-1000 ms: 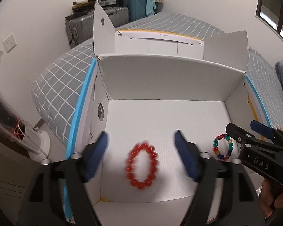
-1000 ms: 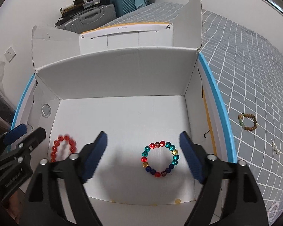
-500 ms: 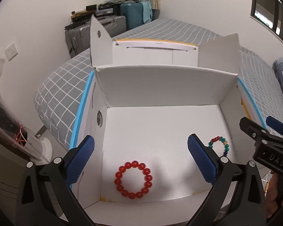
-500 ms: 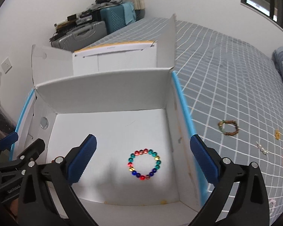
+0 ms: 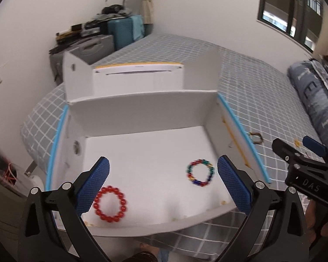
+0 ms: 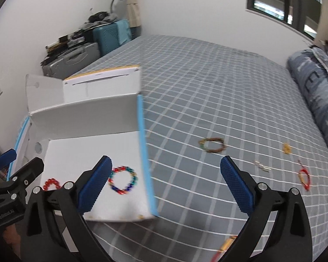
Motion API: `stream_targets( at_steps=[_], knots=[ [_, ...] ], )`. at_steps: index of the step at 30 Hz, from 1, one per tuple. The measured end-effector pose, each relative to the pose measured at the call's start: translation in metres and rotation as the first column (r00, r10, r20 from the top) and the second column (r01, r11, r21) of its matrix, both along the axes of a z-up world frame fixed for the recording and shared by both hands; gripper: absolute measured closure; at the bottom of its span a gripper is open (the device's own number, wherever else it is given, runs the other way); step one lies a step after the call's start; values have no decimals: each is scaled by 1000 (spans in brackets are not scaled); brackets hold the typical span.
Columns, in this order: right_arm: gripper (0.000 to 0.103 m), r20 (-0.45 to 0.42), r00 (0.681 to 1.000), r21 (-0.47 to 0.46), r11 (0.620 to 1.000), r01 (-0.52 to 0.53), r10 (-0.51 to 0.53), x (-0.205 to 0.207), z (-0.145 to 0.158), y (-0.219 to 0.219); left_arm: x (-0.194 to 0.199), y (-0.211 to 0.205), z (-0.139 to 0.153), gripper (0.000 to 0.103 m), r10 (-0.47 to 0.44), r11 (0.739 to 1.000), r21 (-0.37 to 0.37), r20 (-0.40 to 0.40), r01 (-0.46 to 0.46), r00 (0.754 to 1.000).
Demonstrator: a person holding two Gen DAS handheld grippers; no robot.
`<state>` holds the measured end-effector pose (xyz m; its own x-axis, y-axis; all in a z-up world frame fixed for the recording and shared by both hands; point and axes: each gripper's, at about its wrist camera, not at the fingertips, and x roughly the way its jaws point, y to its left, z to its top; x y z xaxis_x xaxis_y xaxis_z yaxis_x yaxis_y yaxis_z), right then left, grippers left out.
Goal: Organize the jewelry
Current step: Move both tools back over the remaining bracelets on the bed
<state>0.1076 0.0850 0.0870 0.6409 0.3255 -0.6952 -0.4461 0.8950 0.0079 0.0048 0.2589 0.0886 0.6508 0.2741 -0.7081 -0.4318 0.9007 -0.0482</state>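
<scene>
Over the box, left view: I'm holding left gripper wide open, empty; red bracelet and multicoloured bracelet are lying in white box | right view: I'm aiming right gripper, gaping and empty, toward brown bracelet on bed; I should be straddling one bead strand, closing gently.

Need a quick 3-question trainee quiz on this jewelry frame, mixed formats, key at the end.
1. True or false: the red bead bracelet lies inside the white box.
2. Which lies outside the box? A) multicolour bead bracelet B) brown bead bracelet
3. Fill in: both the left claw and the right claw are ____.

Key: 1 true; 2 B; 3 open, nothing between the pads.
</scene>
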Motion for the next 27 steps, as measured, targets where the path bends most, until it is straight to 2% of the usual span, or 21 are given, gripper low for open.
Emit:
stream_targets(
  at_steps=[6,13,18,20,23,27],
  knots=[
    [8,8,995,1,995,98,-98,1,2,-52,10,-42,7,6,-81,997,-2,30,81,996],
    [8,13,976,-12,976,217,-217,0,-1,-119,24,-103,3,6,-196,981,17,21,196,980],
    [8,-4,956,-19,956,292,-292,1,-7,-169,33,-143,-8,6,-275,961,40,0,275,961],
    [8,-7,949,-26,949,315,-316,-1,-11,-186,39,-158,-18,6,-323,946,13,6,323,946],
    [8,-23,933,-41,933,357,-358,0,-23,-212,54,-178,-34,6,-370,929,-21,-42,370,928],
    [8,-57,914,-76,914,398,-402,5,-42,-241,61,-207,-50,6,-416,908,3,-80,418,906]
  ],
)
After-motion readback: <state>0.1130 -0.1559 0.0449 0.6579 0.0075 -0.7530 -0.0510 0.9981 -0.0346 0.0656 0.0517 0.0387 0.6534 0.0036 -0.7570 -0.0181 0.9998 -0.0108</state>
